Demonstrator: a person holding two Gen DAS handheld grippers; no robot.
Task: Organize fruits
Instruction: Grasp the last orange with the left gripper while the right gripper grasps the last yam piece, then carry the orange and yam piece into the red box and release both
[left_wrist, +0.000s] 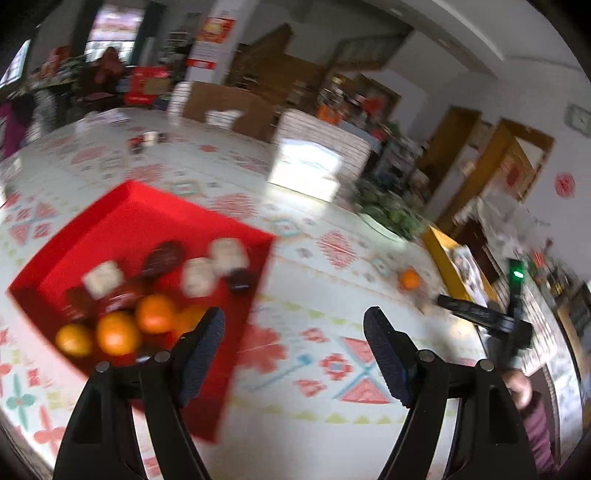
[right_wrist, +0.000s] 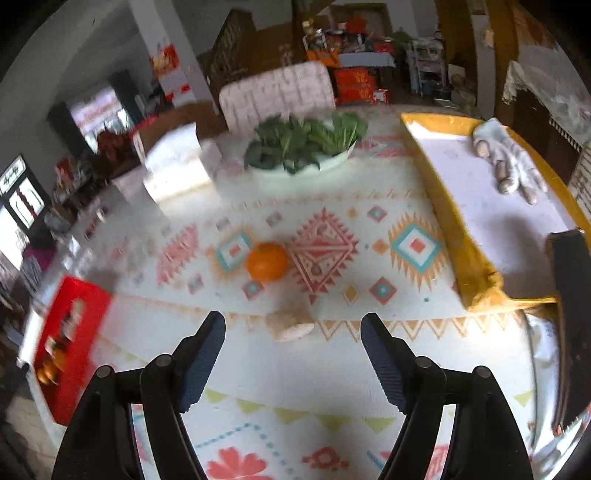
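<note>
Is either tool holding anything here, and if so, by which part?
Nothing is held. The left tool and right tool are both open and empty; the loose orange lies on the table.

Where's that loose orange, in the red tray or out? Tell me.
Out. The loose orange sits alone on the patterned tablecloth, apart from the red tray that holds other oranges.

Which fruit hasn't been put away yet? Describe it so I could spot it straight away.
Start at the bowl of leafy greens on the patterned tablecloth. Just in front of it, a lone orange sits on the bare cloth. The other oranges lie together in the red tray.
</note>
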